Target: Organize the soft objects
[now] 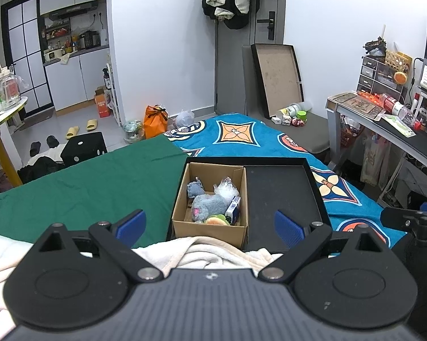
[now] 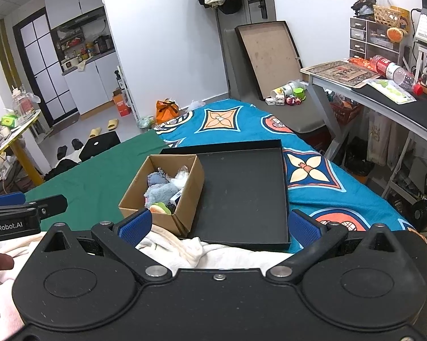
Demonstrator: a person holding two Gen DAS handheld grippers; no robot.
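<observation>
L gripper & R gripper both spread wide, holding nothing, above cream blanket. Grey plush in cardboard box, left half of black tray.

A box sits in the left part of a tray, ahead of the left claw. Toys lie in the box. A towel lies under the claw.
</observation>
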